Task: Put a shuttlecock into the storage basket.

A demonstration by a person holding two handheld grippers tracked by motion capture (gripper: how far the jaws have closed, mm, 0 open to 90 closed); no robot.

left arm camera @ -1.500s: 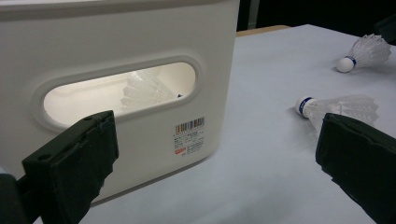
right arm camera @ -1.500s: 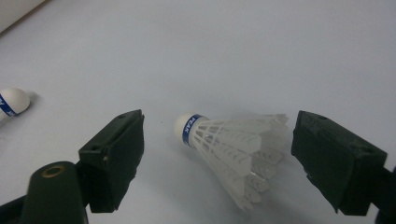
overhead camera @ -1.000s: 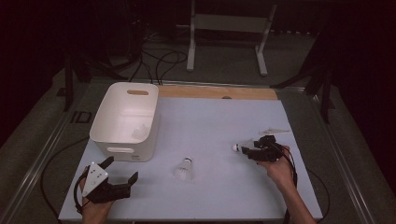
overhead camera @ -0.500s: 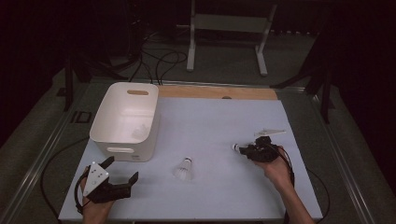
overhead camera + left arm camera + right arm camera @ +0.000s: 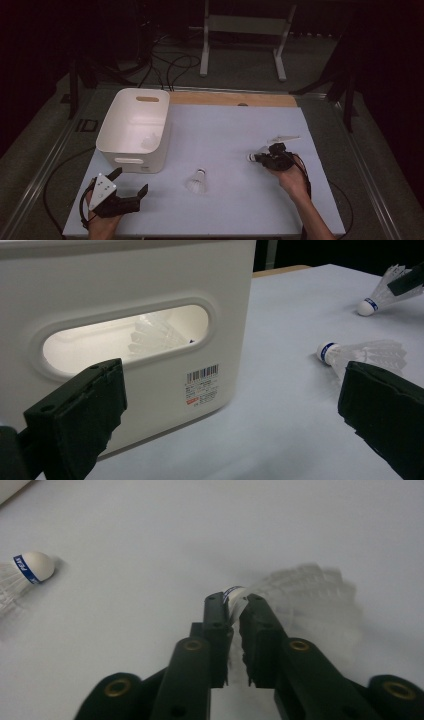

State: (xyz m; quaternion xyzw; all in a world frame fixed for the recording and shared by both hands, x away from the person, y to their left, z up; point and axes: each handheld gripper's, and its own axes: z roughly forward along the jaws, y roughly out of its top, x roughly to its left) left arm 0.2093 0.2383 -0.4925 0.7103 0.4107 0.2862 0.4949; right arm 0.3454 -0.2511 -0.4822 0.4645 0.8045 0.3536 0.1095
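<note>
The right claw (image 5: pixel 235 617) was clamped on a shuttlecock (image 5: pixel 300 597) by its feathers – cork tip forward, low over the worktop (image 5: pixel 230 130). A second shuttlecock (image 5: pixel 196 181) lay near the middle. The left claw (image 5: pixel 129 182) stood wide – facing the white bin (image 5: pixel 132 131).

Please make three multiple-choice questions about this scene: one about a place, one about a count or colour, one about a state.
1. Where does the loose shuttlecock lie?
A. on the table
B. on the floor
C. on the stand

2. What colour is the bin?
A. red
B. white
C. black

3. How is the right gripper?
A. wide open
B. lying on the table
C. shut on a shuttlecock

Answers: 1 A, it rests on the pale tabletop; 2 B, its walls are white; 3 C, its jaws pinch the shuttlecock near the cork.
</note>
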